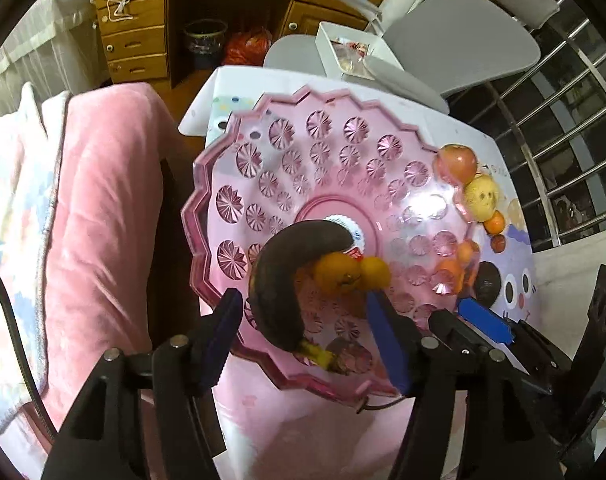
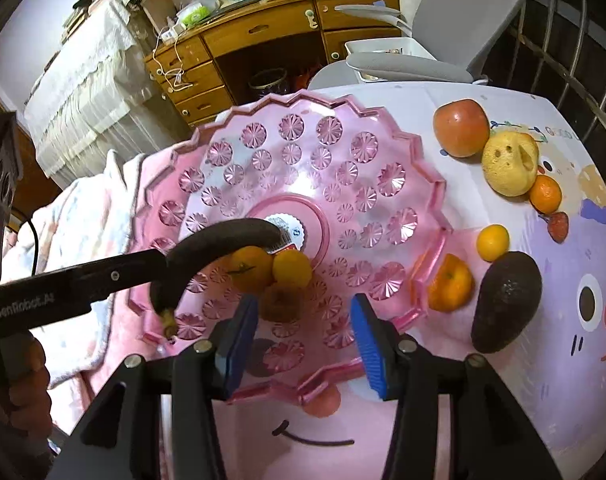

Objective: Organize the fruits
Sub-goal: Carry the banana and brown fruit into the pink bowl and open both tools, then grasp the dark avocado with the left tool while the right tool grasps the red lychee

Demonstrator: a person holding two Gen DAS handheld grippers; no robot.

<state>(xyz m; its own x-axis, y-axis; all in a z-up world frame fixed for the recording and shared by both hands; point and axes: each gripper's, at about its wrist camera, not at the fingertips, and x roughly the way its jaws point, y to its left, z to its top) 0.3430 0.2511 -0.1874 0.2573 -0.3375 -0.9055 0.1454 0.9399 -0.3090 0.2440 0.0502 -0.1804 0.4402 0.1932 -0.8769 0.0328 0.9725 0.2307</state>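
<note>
A pink cut-glass plate (image 1: pixel 303 140) (image 2: pixel 383 176) stands on the table. A blackened banana (image 1: pixel 287 276) (image 2: pixel 219 240) lies in it, between the parted fingers of my left gripper (image 1: pixel 303 340), and neither pad presses on it. An orange (image 2: pixel 249 266), a small yellow citrus (image 2: pixel 291 268) and a brownish fruit (image 2: pixel 281 300) sit beside the banana. My right gripper (image 2: pixel 303 340) hangs open just short of the brownish fruit. On the table to the plate's right lie an apple (image 2: pixel 461 128), a pitted yellow fruit (image 2: pixel 509 164), a tangerine (image 2: pixel 451 288) and an avocado (image 2: pixel 507 300).
A small orange (image 2: pixel 545 194), a strawberry (image 2: pixel 559 226) and a yellow citrus (image 2: pixel 493 242) also lie on the cartoon tablecloth (image 2: pixel 563 360). A pink blanket (image 1: pixel 103 200) lies left of the table. Behind it stand a grey chair (image 1: pixel 463 40) and a wooden desk (image 1: pixel 135 28). A metal railing (image 1: pixel 563 120) runs along the right.
</note>
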